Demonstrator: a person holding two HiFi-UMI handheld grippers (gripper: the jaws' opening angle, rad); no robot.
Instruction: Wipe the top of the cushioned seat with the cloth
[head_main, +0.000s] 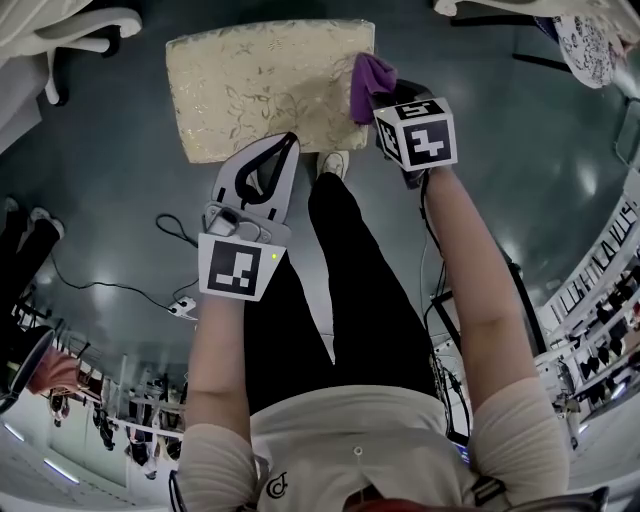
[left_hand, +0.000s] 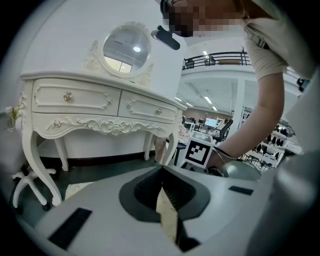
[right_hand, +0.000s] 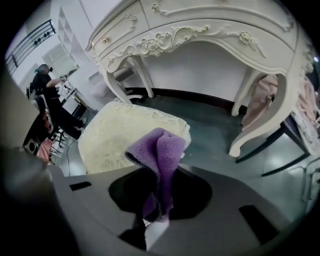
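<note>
The white dressing table (right_hand: 200, 30) stands behind everything, its carved legs on the dark floor. In front of it sits the cushioned seat (head_main: 265, 85), its pale, leaf-patterned top bare across the middle. Your left gripper (head_main: 292, 140) points over the seat's near edge with its jaws together and nothing between them. Your right gripper (head_main: 376, 100) is at the seat's right edge, clamped on the cloth (head_main: 367, 82). The cloth is a purple fold standing up from the jaws. Whether it presses on the cushion, I cannot tell.
</note>
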